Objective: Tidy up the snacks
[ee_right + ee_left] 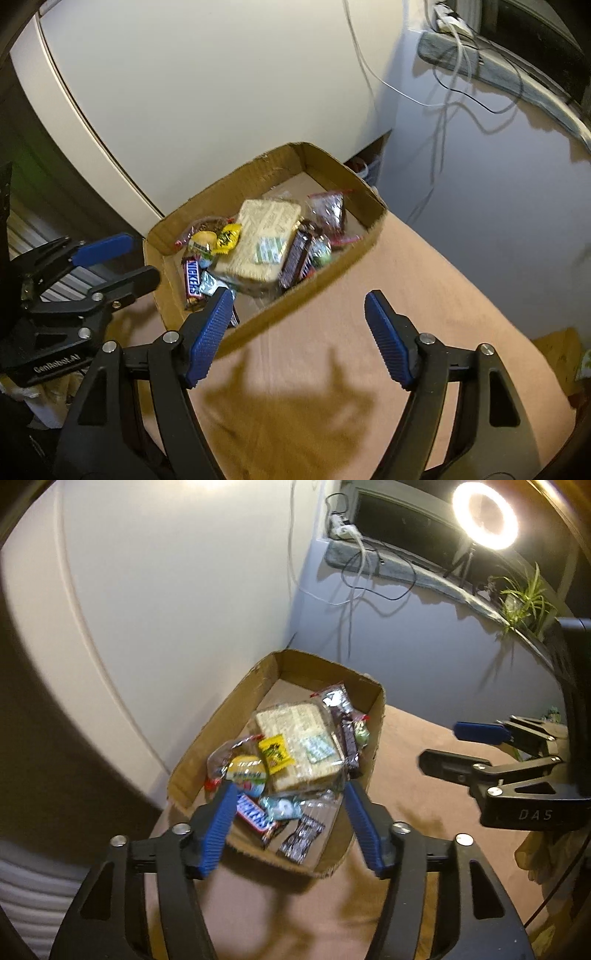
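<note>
A: Snacks are being kept in the cardboard tray (218, 723), which is sitting on the tan table (424, 760) against the white panel (166, 590).

B: Contents?

A: A big clear-wrapped cracker pack (299, 746) is lying in the middle. A yellow candy packet (275, 755) is resting on its left edge, and a round yellow-lidded cup (246, 771) is sitting just beside that. A Snickers bar (253, 812) is lying near the front, with a dark wrapped bar (301, 838) beside it. Another dark bar (297, 258) is wedged along the pack's right side.

B: Left gripper (288, 827)?

A: Jaws are being held apart above the tray's near end; nothing is being pinched. The blue pads (218, 830) are overlapping the Snickers bar and front wall in the left wrist view, so that corner is partly hidden.

B: Right gripper (295, 336)?

A: Also spread wide and empty, being held over bare table just in front of the tray's near wall. Its left finger is covering part of that wall in its own view.

B: Surroundings?

A: A lit ring light (484, 515) and a potted plant (524, 598) are standing on the ledge behind. Loose cables (362, 576) are hanging down the grey wall, well apart from the tray. Frames are slightly blurred.
</note>
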Action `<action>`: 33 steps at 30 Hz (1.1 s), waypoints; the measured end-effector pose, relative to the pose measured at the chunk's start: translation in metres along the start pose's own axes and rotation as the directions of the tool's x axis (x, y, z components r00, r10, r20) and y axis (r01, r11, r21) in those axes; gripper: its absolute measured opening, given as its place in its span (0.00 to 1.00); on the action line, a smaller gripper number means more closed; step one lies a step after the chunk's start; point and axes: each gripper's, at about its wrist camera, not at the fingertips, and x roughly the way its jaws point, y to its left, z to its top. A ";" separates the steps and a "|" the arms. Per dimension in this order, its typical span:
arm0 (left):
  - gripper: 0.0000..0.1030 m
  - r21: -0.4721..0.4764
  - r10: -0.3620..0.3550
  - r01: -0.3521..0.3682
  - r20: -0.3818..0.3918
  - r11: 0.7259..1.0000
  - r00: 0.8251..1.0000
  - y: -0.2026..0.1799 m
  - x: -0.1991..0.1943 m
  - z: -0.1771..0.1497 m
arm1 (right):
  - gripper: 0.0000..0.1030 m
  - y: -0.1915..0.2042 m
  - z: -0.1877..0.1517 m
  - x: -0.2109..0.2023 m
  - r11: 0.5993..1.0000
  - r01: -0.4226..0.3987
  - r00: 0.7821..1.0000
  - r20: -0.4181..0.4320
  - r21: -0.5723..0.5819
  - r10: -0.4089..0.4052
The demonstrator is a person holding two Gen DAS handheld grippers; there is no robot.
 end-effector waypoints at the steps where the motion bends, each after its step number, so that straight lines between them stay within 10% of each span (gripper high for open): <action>1: 0.63 -0.009 0.006 -0.006 -0.001 1.000 1.000 0.001 -0.002 -0.002 | 0.74 -0.001 -0.003 -0.002 1.000 0.007 1.000 0.002 0.007 -0.007; 33: 0.65 -0.036 0.081 -0.079 0.048 0.996 0.996 0.002 -0.034 -0.016 | 0.75 -0.012 -0.038 -0.036 0.992 0.086 0.995 0.032 0.095 -0.090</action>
